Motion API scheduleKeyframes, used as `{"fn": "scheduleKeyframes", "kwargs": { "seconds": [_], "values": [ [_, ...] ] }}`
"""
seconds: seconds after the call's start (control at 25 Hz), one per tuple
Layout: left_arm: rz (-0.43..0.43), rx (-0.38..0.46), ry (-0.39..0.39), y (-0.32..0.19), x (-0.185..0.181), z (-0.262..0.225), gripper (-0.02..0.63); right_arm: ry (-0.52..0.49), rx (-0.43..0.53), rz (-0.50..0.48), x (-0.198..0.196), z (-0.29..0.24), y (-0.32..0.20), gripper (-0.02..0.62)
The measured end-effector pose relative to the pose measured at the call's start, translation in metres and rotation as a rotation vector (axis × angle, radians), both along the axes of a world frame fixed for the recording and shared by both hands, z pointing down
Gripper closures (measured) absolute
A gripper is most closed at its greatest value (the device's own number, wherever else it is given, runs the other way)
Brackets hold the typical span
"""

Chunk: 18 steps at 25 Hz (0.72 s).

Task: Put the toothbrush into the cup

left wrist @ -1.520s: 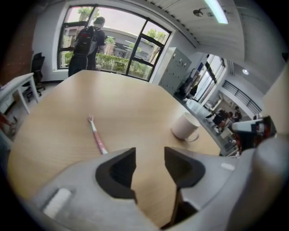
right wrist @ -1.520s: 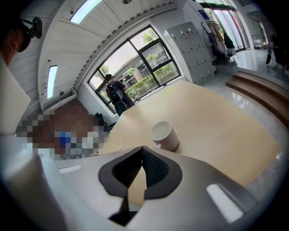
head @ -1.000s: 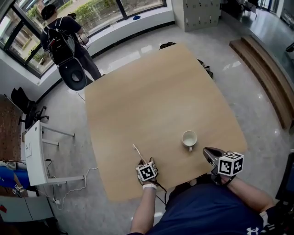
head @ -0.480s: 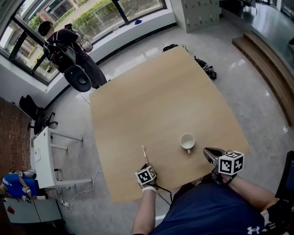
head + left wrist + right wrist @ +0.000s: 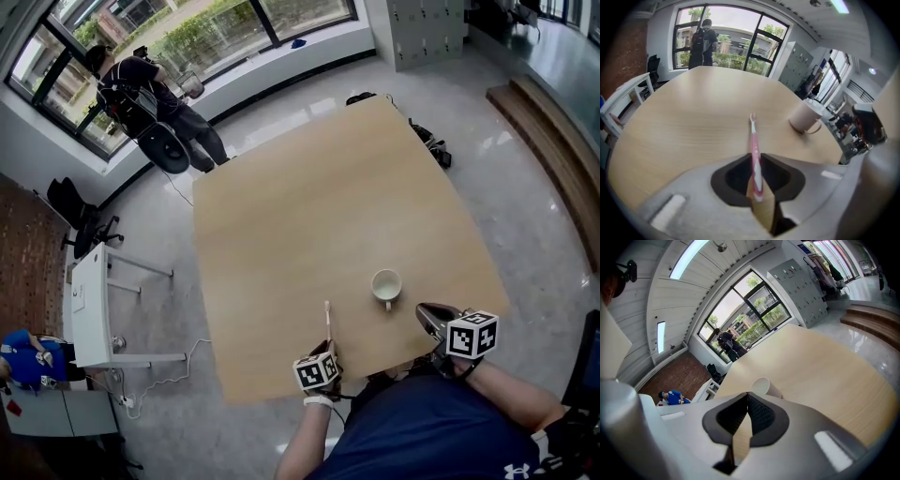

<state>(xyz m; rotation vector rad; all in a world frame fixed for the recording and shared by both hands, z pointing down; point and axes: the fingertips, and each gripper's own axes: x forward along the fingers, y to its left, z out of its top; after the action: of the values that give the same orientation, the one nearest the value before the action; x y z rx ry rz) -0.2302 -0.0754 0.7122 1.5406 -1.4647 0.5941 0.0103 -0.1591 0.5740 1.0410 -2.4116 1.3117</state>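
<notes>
A pink and white toothbrush (image 5: 754, 159) sticks out forward from my left gripper (image 5: 756, 185), whose jaws have just been closing and are now shut on its handle. In the head view the toothbrush (image 5: 327, 323) points away from me, above the wooden table (image 5: 309, 216) near its front edge, with the left gripper (image 5: 330, 349) behind it. The white cup (image 5: 385, 284) stands upright to the right of the brush, its handle facing me. The cup (image 5: 805, 116) lies ahead and to the right of the brush head. My right gripper (image 5: 427, 314) hovers just right of the cup, shut and empty, with the cup (image 5: 761, 386) close ahead of it.
The table's front edge (image 5: 281, 389) runs just under both grippers. A person with a backpack (image 5: 141, 94) stands by the windows beyond the far left corner. A white desk (image 5: 89, 300) stands on the floor at the left, and wooden steps (image 5: 553, 131) at the right.
The left gripper has closed on the toothbrush and carried it to the right, towards the cup. The brush now points straight away instead of slanting left. The right gripper has stayed put.
</notes>
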Motion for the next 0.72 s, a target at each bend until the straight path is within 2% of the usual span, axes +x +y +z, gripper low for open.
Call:
{"fn": "scheduleKeyframes", "kwargs": {
  "seconds": [0.12, 0.44, 0.6, 0.72],
  "values": [
    [0.051, 0.051, 0.023, -0.005, 0.02, -0.024, 0.543, -0.007, 0.002, -0.026, -0.009, -0.002, 0.002, 0.583],
    [0.225, 0.256, 0.107, -0.033, 0.075, -0.11, 0.543, -0.027, 0.026, -0.073, -0.029, -0.01, 0.004, 0.584],
    [0.314, 0.316, 0.167, -0.032, 0.102, -0.138, 0.543, -0.074, 0.074, -0.073, -0.032, -0.025, 0.006, 0.583],
    [0.382, 0.376, 0.243, -0.03, 0.122, -0.155, 0.543, -0.136, 0.135, -0.076, -0.035, -0.042, 0.007, 0.583]
  ]
}}
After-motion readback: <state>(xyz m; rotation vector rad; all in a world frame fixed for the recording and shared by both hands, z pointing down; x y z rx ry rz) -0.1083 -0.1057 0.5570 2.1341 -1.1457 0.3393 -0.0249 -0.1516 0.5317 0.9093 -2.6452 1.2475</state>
